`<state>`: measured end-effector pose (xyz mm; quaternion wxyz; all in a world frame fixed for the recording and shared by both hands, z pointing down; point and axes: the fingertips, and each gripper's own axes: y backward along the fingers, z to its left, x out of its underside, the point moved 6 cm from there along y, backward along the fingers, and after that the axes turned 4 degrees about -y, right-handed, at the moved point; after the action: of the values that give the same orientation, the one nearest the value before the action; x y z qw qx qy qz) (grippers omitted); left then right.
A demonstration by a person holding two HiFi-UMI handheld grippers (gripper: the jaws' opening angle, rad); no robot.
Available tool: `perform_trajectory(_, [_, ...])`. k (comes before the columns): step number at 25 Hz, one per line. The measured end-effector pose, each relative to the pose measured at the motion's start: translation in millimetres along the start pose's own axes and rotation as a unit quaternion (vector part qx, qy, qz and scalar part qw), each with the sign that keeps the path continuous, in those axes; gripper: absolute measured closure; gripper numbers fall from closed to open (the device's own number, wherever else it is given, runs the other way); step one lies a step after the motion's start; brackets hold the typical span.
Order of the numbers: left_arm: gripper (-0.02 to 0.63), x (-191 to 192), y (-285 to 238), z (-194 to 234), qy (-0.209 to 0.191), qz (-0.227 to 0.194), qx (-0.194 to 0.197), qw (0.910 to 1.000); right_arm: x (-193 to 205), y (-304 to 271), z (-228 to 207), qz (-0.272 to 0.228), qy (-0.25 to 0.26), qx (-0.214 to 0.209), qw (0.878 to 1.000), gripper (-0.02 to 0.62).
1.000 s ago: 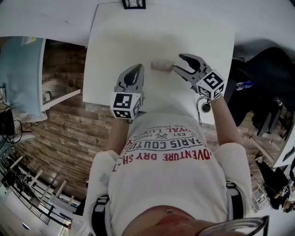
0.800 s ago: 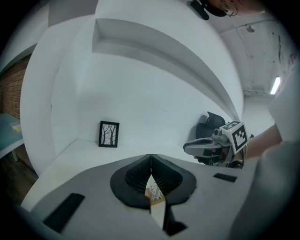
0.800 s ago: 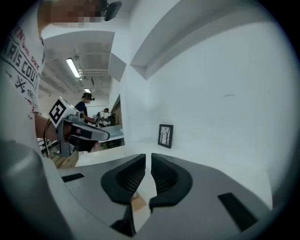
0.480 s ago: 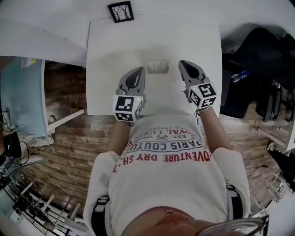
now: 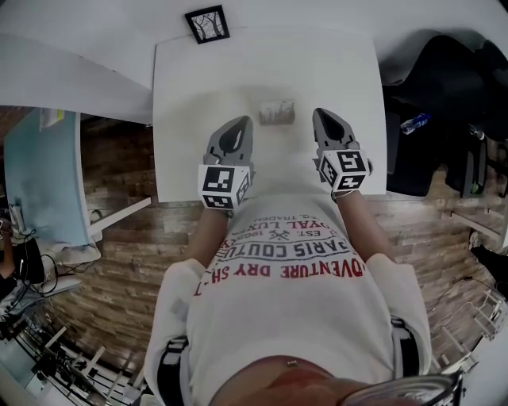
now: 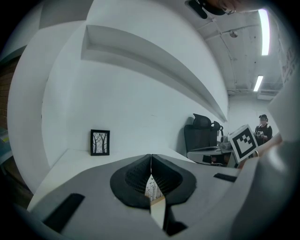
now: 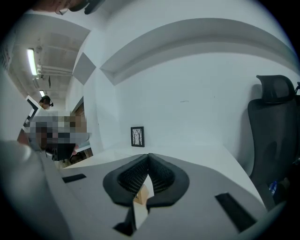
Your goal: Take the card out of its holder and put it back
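A small card stands in its wooden holder (image 5: 276, 113) on the white table (image 5: 198, 87), between and just beyond my two grippers. My left gripper (image 5: 242, 121) hangs to the holder's left, shut and empty. In the left gripper view its jaws (image 6: 151, 157) meet, and the printed card (image 6: 152, 189) shows behind them, apart. My right gripper (image 5: 320, 113) sits to the holder's right; its jaws have just been closing with nothing between them. In the right gripper view the tips (image 7: 149, 157) touch, and the wooden holder (image 7: 141, 196) shows behind the gap.
A small black-framed picture (image 5: 208, 24) leans at the table's far edge against the white wall. A black office chair (image 7: 272, 131) and dark items stand right of the table. Brick-patterned floor lies to the left and near side. A person (image 6: 262, 129) stands far off.
My right gripper was open beside the holder; it has drawn back to the holder's right, turned to point ahead, and shut empty. The left gripper has risen slightly.
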<state>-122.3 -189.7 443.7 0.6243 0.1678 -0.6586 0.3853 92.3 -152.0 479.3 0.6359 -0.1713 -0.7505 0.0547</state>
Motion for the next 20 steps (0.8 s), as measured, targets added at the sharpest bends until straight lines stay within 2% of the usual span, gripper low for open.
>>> perform_trajectory(10, [0.581,0.9,-4.0,6.7,0.003,-0.007,0.004,1.0,-1.0,-3.7,5.9,0.004,0.005,-0.001,1.0,0.571])
perform_trajectory(20, [0.581,6.7,-4.5,17.9,0.014,-0.003,-0.01,0.9999,1.0,-9.3,1.1,0.023,0.001,0.001,1.0,0.571])
